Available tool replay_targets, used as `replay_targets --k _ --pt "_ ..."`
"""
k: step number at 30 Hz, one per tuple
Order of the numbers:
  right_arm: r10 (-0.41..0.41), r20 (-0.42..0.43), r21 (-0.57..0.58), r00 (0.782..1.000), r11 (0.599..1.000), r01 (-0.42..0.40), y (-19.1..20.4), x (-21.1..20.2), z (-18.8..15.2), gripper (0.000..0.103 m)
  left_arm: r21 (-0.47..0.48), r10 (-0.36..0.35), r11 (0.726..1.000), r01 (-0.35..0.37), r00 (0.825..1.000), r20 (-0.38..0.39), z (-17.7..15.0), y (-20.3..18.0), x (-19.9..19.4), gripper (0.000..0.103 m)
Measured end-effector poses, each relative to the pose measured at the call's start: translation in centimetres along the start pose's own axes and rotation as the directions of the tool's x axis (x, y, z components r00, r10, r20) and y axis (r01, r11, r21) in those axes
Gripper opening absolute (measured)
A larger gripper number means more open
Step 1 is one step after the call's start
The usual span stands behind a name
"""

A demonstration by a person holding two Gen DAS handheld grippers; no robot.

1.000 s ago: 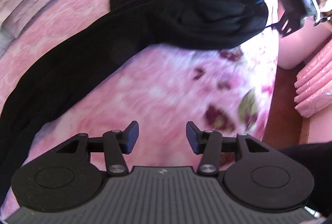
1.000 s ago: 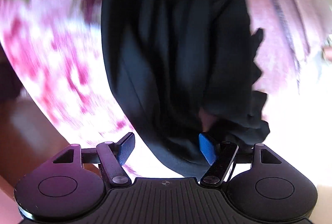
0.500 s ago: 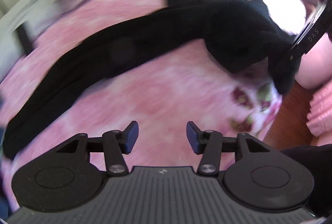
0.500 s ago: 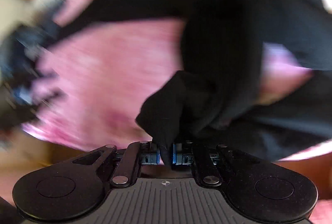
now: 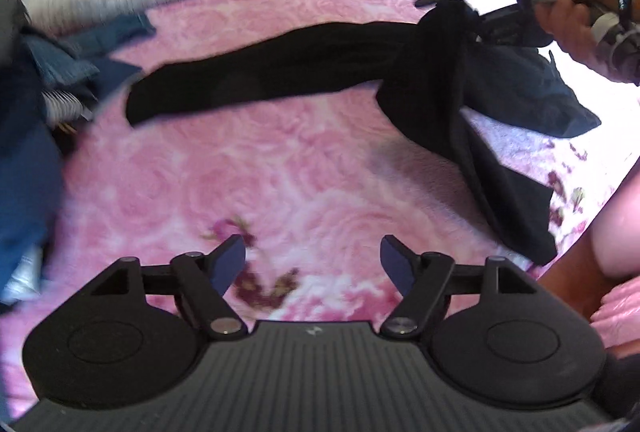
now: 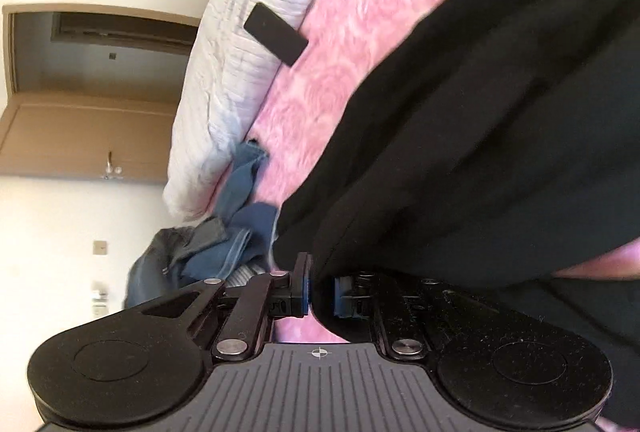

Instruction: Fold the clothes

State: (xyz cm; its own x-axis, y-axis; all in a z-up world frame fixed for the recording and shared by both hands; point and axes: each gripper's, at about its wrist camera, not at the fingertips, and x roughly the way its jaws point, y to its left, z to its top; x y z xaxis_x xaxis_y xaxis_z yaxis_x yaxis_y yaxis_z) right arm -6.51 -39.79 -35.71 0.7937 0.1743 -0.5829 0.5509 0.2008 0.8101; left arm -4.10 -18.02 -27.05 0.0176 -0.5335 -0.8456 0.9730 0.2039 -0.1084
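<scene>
My right claw (image 6: 320,296) pinches one end of the long black fabric garment (image 5: 304,64), though its jaws are easing apart, lifting it off the pink rose-patterned bedspread (image 5: 280,172) to shake it straight, while my left claw (image 5: 312,264) spreads wider, empty, ready to catch it.

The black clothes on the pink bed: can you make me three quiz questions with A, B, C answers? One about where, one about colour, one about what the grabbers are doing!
1. Where is the blue clothes pile?
A. beside the white quilt
B. on the floor
C. in a basket
2. What colour is the blanket?
A. green
B. pink
C. yellow
3. Which gripper has the black garment between its fingers?
A. left
B. right
C. neither

A: the blue clothes pile lies beside the white quilt.
B: the blanket is pink.
C... no, B: the black garment hangs from the right gripper, jaws opening; the left gripper is bare.
</scene>
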Motion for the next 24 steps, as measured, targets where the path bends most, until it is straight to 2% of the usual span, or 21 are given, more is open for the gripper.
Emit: replay_targets --k 1,2,4,6,9,11,12,13,14,15,17,20,22,24 --pt "-0.029 -0.017 -0.044 0.999 0.999 0.028 -0.1 -0.2 0.5 0.076 -0.011 -0.034 0.999 0.034 0.999 0.000 0.2 -0.6 1.1 0.071" --pt "-0.057 -0.025 -0.095 0.998 0.994 0.055 -0.1 -0.3 0.9 0.090 -0.020 -0.072 0.997 0.072 0.997 0.001 0.4 -1.5 2.3 0.071" --pt "-0.104 -0.012 -0.207 0.995 0.973 0.099 0.5 -0.9 1.1 0.090 -0.038 -0.147 0.988 0.147 0.989 -0.002 0.8 -3.5 4.7 0.074" --pt "-0.132 0.000 -0.268 0.991 0.955 0.127 -0.3 -2.5 0.7 0.090 -0.062 -0.214 0.975 0.213 0.976 -0.022 1.3 -5.9 7.7 0.076" --pt "-0.176 0.025 -0.350 0.984 0.920 0.174 -2.0 -5.7 0.0 0.090 -0.158 -0.269 0.954 0.255 0.960 -0.080 1.9 -8.8 12.2 0.076" --pt "-0.230 0.064 -0.347 0.971 0.907 0.237 -4.6 -8.7 0.3 0.090 -0.228 -0.305 0.934 0.274 0.945 -0.117 2.2 -10.6 15.2 0.076" --pt "-0.258 0.079 -0.338 0.963 0.902 0.270 -5.9 -9.9 0.5 0.090 -0.263 -0.324 0.923 0.281 0.936 -0.135 2.4 -11.5 16.6 0.072" --pt "-0.291 0.092 -0.325 0.952 0.895 0.305 -7.3 -11.8 0.6 0.090 -0.277 -0.333 0.919 0.281 0.929 -0.162 2.4 -12.2 17.6 0.062" --pt "-0.329 0.107 -0.311 0.938 0.885 0.345 -8.9 -14.1 0.7 0.090 -0.273 -0.334 0.922 0.275 0.921 -0.199 2.4 -12.9 18.2 0.031" --pt "-0.365 0.123 -0.292 0.923 0.876 0.385 -10.3 -16.0 1.0 0.090 -0.273 -0.333 0.923 0.270 0.917 -0.219 2.4 -13.0 18.1 0.002" --pt "-0.419 0.148 -0.248 0.896 0.861 0.443 -12.7 -19.6 1.5 0.090 -0.266 -0.327 0.927 0.264 0.917 -0.229 2.6 -11.8 16.3 0.002" --pt "-0.484 0.195 -0.193 0.853 0.834 0.517 -15.7 -23.8 2.2 0.090 -0.205 -0.284 0.949 0.238 0.930 -0.235 3.0 -7.4 11.0 0.001" --pt "-0.520 0.220 -0.160 0.826 0.815 0.556 -17.0 -25.6 2.2 0.090 -0.117 -0.181 0.981 0.153 0.940 -0.289 3.1 -2.9 6.9 0.001" --pt "-0.546 0.238 -0.133 0.803 0.801 0.584 -18.1 -27.5 2.0 0.090 -0.009 -0.048 0.999 0.048 0.936 -0.348 3.5 1.8 3.3 0.001"
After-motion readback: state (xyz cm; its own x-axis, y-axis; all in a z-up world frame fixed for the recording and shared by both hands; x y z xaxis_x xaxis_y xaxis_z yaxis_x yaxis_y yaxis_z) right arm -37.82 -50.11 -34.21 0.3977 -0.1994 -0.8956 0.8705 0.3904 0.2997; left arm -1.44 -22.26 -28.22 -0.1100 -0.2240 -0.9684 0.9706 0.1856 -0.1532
